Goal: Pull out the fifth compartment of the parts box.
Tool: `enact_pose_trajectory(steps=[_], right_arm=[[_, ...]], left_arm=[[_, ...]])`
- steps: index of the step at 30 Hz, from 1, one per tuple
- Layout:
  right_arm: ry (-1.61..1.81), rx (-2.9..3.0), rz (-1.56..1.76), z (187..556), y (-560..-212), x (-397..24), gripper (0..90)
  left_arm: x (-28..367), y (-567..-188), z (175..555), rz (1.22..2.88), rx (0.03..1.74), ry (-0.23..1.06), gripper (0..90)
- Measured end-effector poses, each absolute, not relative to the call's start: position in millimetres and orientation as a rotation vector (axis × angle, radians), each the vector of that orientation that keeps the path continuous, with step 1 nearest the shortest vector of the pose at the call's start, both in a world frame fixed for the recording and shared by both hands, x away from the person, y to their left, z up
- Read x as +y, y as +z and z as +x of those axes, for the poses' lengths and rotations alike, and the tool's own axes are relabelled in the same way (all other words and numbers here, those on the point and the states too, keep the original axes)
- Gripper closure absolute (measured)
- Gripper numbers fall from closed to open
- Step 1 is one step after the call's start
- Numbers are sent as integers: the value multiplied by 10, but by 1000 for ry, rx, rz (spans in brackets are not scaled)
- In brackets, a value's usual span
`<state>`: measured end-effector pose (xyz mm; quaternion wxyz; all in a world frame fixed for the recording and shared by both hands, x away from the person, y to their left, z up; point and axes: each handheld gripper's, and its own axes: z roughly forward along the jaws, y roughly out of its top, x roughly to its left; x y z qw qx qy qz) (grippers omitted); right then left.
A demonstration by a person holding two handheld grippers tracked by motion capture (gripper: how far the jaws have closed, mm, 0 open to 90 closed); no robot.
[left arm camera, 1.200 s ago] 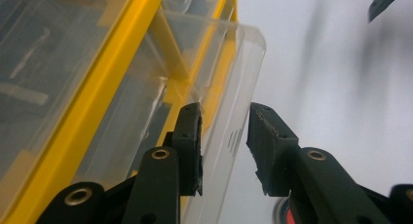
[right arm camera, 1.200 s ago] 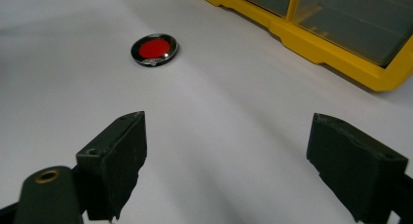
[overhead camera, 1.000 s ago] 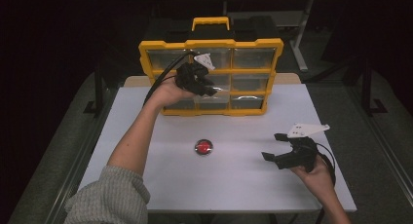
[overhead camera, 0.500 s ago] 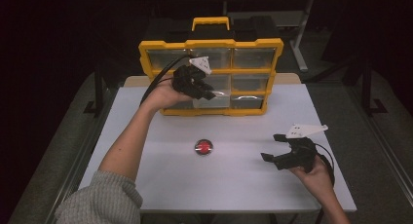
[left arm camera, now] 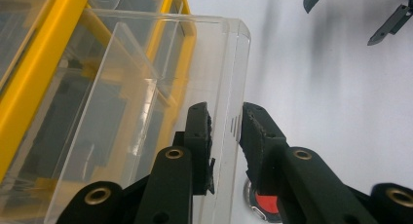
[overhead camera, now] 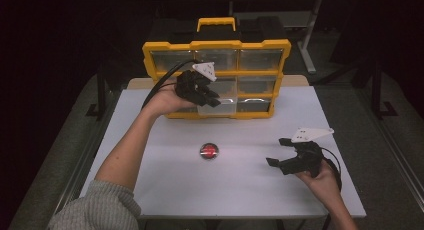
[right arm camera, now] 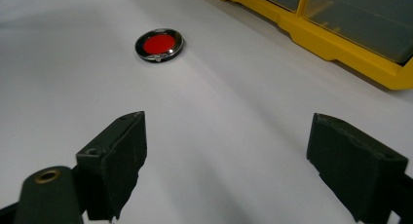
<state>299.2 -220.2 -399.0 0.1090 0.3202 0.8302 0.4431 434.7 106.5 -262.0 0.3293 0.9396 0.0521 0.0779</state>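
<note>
Landmark: drawer cabinet (overhead camera: 216, 57), upright at the table's (overhead camera: 165, 190) far edge. One drawer (overhead camera: 220, 104) in its lower row juts forward of the cabinet front. Left gripper (overhead camera: 202, 92) is at that drawer, jaws on either side of its front wall. Round disc (overhead camera: 209, 150) lies on the table well in front of the cabinet. Right gripper (overhead camera: 287, 160) sits in front of the cabinet's right end, right of the disc.

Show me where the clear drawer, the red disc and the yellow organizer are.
clear drawer (left arm camera: 146, 87), left gripper view, its side wall.
red disc (overhead camera: 209, 150), high view, its red middle.
yellow organizer (overhead camera: 215, 46), high view, its top frame.
</note>
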Motion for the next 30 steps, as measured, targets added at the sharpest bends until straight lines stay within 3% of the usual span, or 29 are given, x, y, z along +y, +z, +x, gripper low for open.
enact_pose_trajectory(steps=[12,16,30], right_arm=[[1289,2449,945,3006,-4024,-2201,138],[1272,2452,944,3005,-4040,-2164,138],[1272,2450,969,3005,-4077,-2170,138]], left_arm=[[1108,-2626,4332,2413,177,213,718],[1189,-2525,4296,2362,197,215,604],[1441,-2260,4059,2206,241,202,393]])
